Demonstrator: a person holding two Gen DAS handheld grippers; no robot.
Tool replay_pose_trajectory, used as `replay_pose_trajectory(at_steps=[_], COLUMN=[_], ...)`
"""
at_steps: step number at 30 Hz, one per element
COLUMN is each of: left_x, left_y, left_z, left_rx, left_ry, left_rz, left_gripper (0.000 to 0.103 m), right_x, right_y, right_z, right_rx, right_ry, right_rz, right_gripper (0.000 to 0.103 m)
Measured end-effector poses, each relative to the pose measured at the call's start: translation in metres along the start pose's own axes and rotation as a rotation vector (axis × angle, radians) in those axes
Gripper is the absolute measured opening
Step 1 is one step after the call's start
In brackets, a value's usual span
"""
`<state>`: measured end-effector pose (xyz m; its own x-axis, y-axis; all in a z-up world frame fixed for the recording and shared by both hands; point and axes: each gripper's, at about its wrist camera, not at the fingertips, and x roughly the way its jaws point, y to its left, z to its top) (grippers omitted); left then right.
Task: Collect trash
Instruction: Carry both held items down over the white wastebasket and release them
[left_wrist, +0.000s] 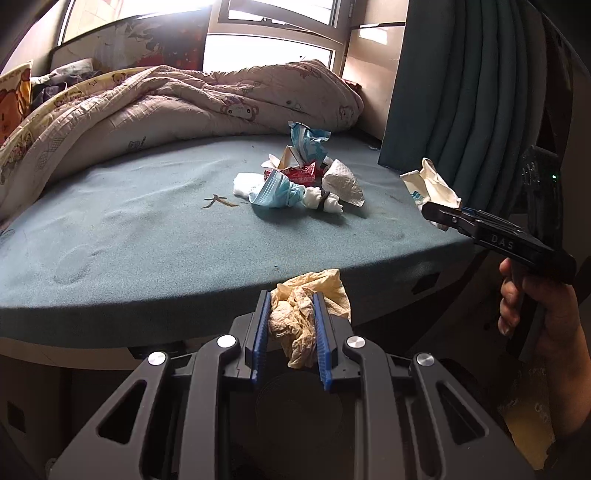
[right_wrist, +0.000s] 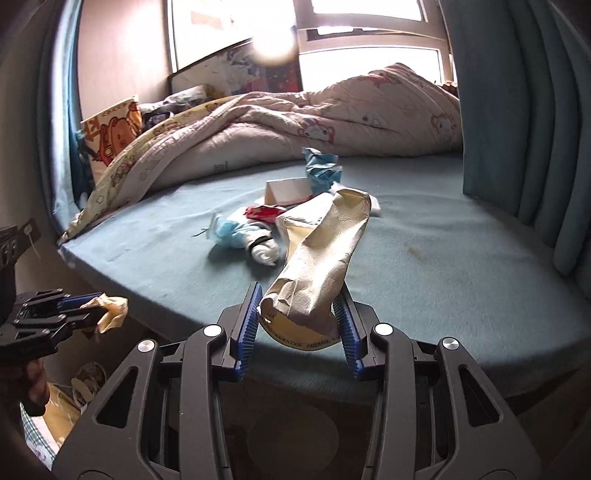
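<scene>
Trash fills both of my grippers at the edge of a bed. My left gripper (left_wrist: 291, 295) is clamped on a crumpled yellowish tissue (left_wrist: 308, 314), its blue pads (left_wrist: 320, 332) pressing the wad from either side, just off the near edge of the teal mattress (left_wrist: 147, 229). My right gripper (right_wrist: 301, 299) is closed on a creased white paper wrapper (right_wrist: 321, 258), which stands up and tilts to the right above the fingers; printed text runs along its lower edge. From the left wrist camera I see that same right gripper at the far right, held by a hand (left_wrist: 535, 314), with the wrapper poking out of its tip beside a teal curtain (left_wrist: 461, 92).

Further in on the mattress lies the remaining litter pile (left_wrist: 303, 177): a blue face mask (left_wrist: 269, 192), a red snack wrapper (left_wrist: 303, 171), a white crumpled tissue (left_wrist: 341, 181), a twisted white wad with a dark band around it (left_wrist: 325, 201) and a blue-and-white packet (left_wrist: 306, 142) at the back. The pieces touch or overlap one another.

Beyond the pile a quilted cartoon-print blanket (left_wrist: 184, 107) is bunched toward the head of the bed, an orange cartoon pillow (left_wrist: 14, 103) sits at far left, and bright windows (left_wrist: 266, 51) glare behind.
</scene>
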<state>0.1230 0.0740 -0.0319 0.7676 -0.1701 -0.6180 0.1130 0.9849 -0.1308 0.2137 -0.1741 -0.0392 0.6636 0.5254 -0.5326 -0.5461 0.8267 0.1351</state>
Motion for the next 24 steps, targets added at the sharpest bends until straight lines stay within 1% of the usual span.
replay_pose_trajectory(at_steps=[5,9,13,16,18,21,24], left_x=[-0.008,-0.004,0.019,0.049,0.075,0.118,0.158], left_y=[-0.007,-0.011,-0.016,-0.02,-0.02,-0.017,-0.014], left_z=[-0.03,-0.062,-0.1,-0.131,-0.151,-0.178,-0.197], left_rx=[0.008,-0.004,-0.014,-0.01,-0.038,-0.08,-0.11], left_ry=[0.027,0.061,0.119,0.163,0.208,0.281,0.343], left_rz=[0.008,0.012,0.013,0.011,-0.013,-0.037,-0.056], left_gripper=[0.021,0.021,0.021,0.021,0.021,0.021,0.023], right_x=[-0.043,-0.055,-0.037,-0.013,0.002,0.023,0.047], right_y=[0.036,0.045,0.043,0.034,0.033,0.032,0.027], right_z=[-0.047,-0.089,-0.14,-0.175,-0.196,-0.216,-0.233], right_rx=[-0.091,-0.103,-0.092,-0.064,-0.063,-0.073,-0.07], right_ry=[-0.011,0.017,0.101,0.182,0.229,0.28,0.325], right_rz=[0.059,0.1,0.115,0.114,0.117,0.125,0.13], right_gripper=[0.037,0.037,0.037,0.037,0.037,0.038,0.038])
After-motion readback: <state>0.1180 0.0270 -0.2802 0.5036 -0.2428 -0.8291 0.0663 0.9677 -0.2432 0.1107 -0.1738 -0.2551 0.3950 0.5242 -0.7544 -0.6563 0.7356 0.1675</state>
